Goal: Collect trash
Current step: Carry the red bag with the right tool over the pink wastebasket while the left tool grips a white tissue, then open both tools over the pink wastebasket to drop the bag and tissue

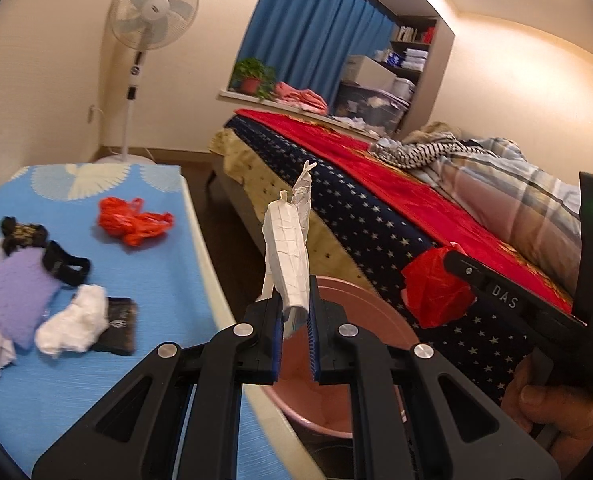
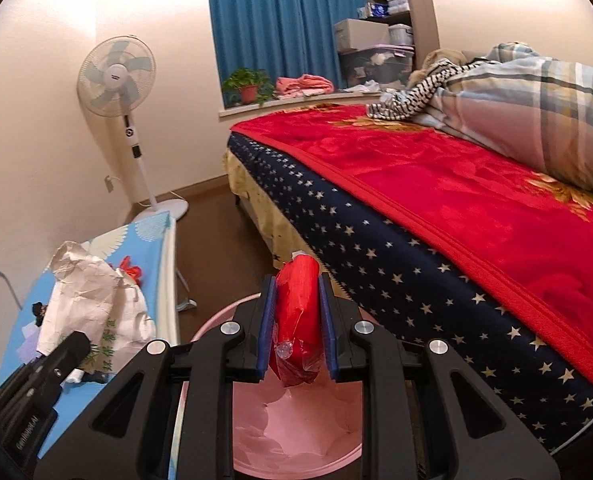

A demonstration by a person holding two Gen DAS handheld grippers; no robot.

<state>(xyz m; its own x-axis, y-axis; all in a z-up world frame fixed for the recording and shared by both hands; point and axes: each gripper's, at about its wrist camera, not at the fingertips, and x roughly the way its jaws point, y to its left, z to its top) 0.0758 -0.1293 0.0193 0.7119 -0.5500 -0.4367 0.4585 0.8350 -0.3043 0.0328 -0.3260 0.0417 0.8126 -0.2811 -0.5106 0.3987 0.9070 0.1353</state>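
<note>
Two pieces of trash are in our grippers, one apiece, and both sit over the pink bin.

From the left wrist camera we see the left gripper (image 1: 294, 320) clamped on a crumpled white paper (image 1: 288, 256) that stands up between the blue pads. Just below and beyond the fingers is the rim of the pink bin (image 1: 360, 292), on the floor between the blue-covered table (image 1: 168, 280) and the bed (image 1: 376, 216). To the right, the right gripper (image 1: 452, 276) holds a red plastic wad (image 1: 436, 296), with a hand (image 1: 552, 412) on its handle. On the table more remains: a red-orange plastic bag (image 1: 134, 220), a white tissue wad (image 1: 74, 322), a purple cloth (image 1: 14, 294), some black items (image 1: 62, 266) and a dark flat packet (image 1: 118, 330). Which of the last three count as trash we cannot say.

From the right wrist camera the right gripper's jaws are closed on the red plastic wad (image 2: 296, 320), directly above the open pink bin (image 2: 296, 432), whose visible inside looks empty. At left the white paper (image 2: 92, 300) shows in the left gripper, over the table edge.

We judge the job to be early: two items lifted and ready to drop, none seen in the bin, and several left on the table.
</note>
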